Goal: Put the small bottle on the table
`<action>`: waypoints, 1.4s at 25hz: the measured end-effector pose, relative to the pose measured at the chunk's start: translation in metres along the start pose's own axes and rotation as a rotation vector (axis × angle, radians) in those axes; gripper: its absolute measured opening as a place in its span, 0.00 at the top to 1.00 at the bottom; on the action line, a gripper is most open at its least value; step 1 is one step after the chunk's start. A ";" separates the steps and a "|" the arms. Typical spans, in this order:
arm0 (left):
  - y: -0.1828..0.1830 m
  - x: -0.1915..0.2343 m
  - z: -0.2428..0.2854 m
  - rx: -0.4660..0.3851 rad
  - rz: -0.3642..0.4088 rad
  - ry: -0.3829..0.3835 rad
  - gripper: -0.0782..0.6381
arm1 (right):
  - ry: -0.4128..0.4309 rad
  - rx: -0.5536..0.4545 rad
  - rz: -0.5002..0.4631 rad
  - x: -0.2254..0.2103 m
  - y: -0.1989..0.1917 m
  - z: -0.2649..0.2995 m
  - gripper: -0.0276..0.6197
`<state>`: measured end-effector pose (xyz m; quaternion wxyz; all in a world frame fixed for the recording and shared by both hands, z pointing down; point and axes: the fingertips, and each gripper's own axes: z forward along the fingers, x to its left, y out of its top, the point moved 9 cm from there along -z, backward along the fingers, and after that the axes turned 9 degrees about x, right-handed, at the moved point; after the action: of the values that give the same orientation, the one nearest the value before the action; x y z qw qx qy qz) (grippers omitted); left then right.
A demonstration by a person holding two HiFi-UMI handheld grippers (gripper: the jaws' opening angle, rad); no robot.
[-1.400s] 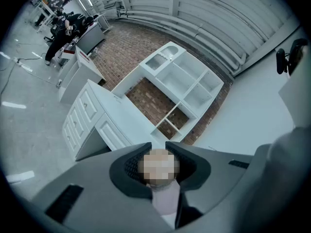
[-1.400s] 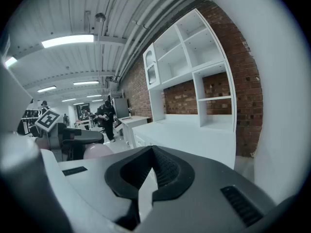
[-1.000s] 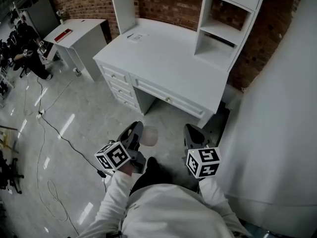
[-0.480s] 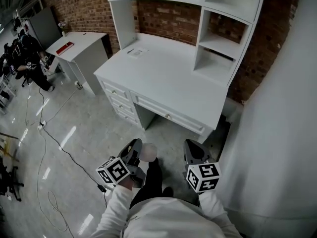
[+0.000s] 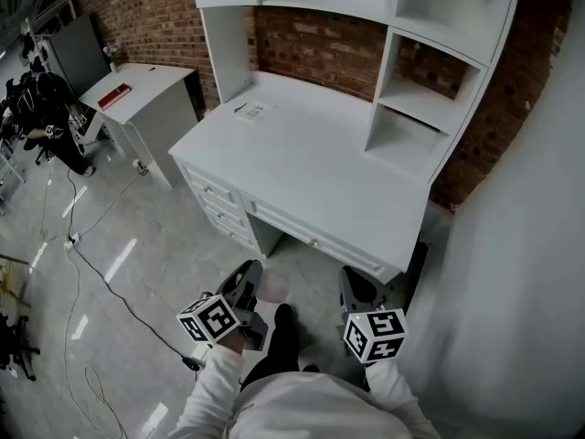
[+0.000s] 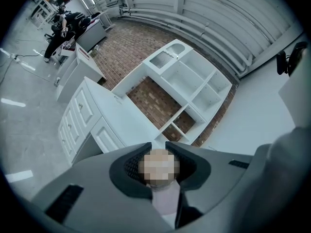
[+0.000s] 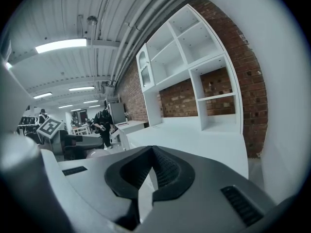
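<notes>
**Bottle clamped in the left gripper, short of the desk**

The left gripper has its jaws part-way closed, with the pads pressing on either side of the bottle. The bottle is small and pale pink, and its top is blurred. In the head view it sits in the jaws above the floor, just in front of the desk and level with the drawer side. It touches no surface.

The right gripper has its jaws brought together so the ribbed pads meet at the tips. It holds nothing. It hangs near the left gripper, on the side of the desk's knee gap. Both grippers point at the desk, and white sleeves run back from them.

The desk is white and stands against a brick wall, with a hutch of open shelves on its back edge. One sheet of paper lies near the far left corner of the top.

Left of the desk stands a side table with a flat red item on it. A cable trails across the glossy floor. At the far left edge is a person in dark clothes, well apart from the desk.
</notes>
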<state>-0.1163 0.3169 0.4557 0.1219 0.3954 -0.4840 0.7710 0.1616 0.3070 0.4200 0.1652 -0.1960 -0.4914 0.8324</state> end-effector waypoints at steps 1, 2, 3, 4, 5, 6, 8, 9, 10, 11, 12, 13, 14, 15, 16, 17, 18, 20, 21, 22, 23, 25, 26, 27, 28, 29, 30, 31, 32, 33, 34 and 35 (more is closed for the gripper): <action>0.007 0.005 0.008 0.001 -0.002 -0.001 0.75 | -0.002 0.000 0.003 -0.002 0.005 0.010 0.91; 0.014 0.009 0.015 0.002 -0.004 -0.002 0.75 | -0.005 -0.001 0.007 -0.004 0.010 0.020 0.91; 0.022 0.014 0.022 0.004 -0.004 -0.002 0.75 | -0.007 -0.001 0.011 -0.006 0.015 0.030 0.91; 0.029 0.018 0.029 0.006 -0.003 -0.003 0.75 | -0.009 -0.001 0.015 -0.008 0.021 0.040 0.91; 0.037 0.023 0.036 0.008 0.000 -0.004 0.75 | -0.011 0.000 0.019 -0.010 0.026 0.050 0.91; 0.044 0.027 0.043 0.010 0.001 -0.005 0.75 | -0.013 0.001 0.023 -0.011 0.031 0.060 0.91; 0.059 0.036 0.058 0.013 -0.001 -0.005 0.75 | -0.015 0.007 0.032 -0.015 0.041 0.079 0.91; 0.067 0.040 0.065 0.016 -0.003 -0.004 0.75 | -0.014 0.010 0.036 -0.016 0.046 0.088 0.91; 0.074 0.045 0.071 0.019 -0.005 -0.004 0.75 | -0.014 0.013 0.040 -0.017 0.050 0.097 0.91; 0.081 0.050 0.078 0.022 -0.006 -0.005 0.75 | -0.015 0.015 0.041 -0.018 0.055 0.106 0.91; 0.088 0.054 0.085 0.024 -0.007 -0.005 0.75 | -0.016 0.017 0.041 -0.019 0.060 0.115 0.91; 0.095 0.059 0.091 0.025 -0.007 -0.006 0.75 | -0.018 0.018 0.040 -0.020 0.064 0.123 0.91; 0.102 0.064 0.097 0.026 -0.007 -0.006 0.75 | -0.021 0.019 0.040 -0.021 0.069 0.132 0.91; 0.109 0.068 0.103 0.026 -0.007 -0.005 0.75 | -0.023 0.020 0.042 -0.022 0.074 0.140 0.91; 0.116 0.072 0.109 0.026 -0.007 -0.005 0.75 | -0.025 0.021 0.044 -0.022 0.078 0.148 0.91; 0.123 0.077 0.114 0.027 -0.008 -0.005 0.75 | -0.026 0.023 0.045 -0.023 0.083 0.156 0.91; 0.129 0.080 0.120 0.028 -0.008 -0.006 0.75 | -0.026 0.025 0.045 -0.024 0.087 0.164 0.91; 0.140 0.087 0.129 0.029 -0.007 -0.007 0.75 | -0.025 0.029 0.042 -0.024 0.093 0.178 0.91; 0.145 0.091 0.133 0.030 -0.006 -0.008 0.75 | -0.024 0.030 0.040 -0.024 0.097 0.186 0.91; 0.150 0.094 0.137 0.030 -0.005 -0.008 0.75 | -0.023 0.031 0.037 -0.023 0.100 0.192 0.91; 0.155 0.098 0.141 0.030 -0.005 -0.009 0.75 | -0.023 0.030 0.034 -0.023 0.104 0.199 0.91; 0.165 0.105 0.149 0.033 -0.004 -0.009 0.75 | -0.022 0.028 0.031 -0.022 0.111 0.212 0.91; 0.170 0.108 0.152 0.036 -0.004 -0.009 0.75 | -0.022 0.027 0.031 -0.021 0.114 0.218 0.91; 0.174 0.111 0.154 0.038 -0.003 -0.010 0.75 | -0.022 0.025 0.032 -0.021 0.117 0.223 0.91; 0.177 0.114 0.156 0.039 -0.003 -0.011 0.75 | -0.023 0.024 0.031 -0.020 0.120 0.226 0.91; 0.180 0.116 0.158 0.039 -0.002 -0.013 0.75 | -0.025 0.022 0.028 -0.021 0.123 0.230 0.91; 0.183 0.118 0.161 0.038 -0.002 -0.015 0.75 | -0.029 0.021 0.025 -0.022 0.125 0.232 0.91; 0.186 0.119 0.164 0.038 -0.002 -0.017 0.75 | -0.034 0.019 0.022 -0.023 0.128 0.235 0.91; 0.189 0.121 0.167 0.038 -0.002 -0.019 0.75 | -0.039 0.018 0.019 -0.024 0.130 0.237 0.91; 0.191 0.122 0.170 0.040 -0.002 -0.019 0.75 | -0.043 0.018 0.018 -0.025 0.132 0.239 0.91; 0.193 0.123 0.172 0.041 -0.002 -0.018 0.75 | -0.046 0.019 0.017 -0.026 0.134 0.241 0.91; 0.194 0.125 0.174 0.043 -0.004 -0.016 0.75 | -0.048 0.022 0.016 -0.027 0.135 0.242 0.91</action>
<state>-0.2233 0.0483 0.4585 0.1109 0.4052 -0.4677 0.7777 0.0562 0.0494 0.4117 0.1490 -0.1780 -0.4845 0.8434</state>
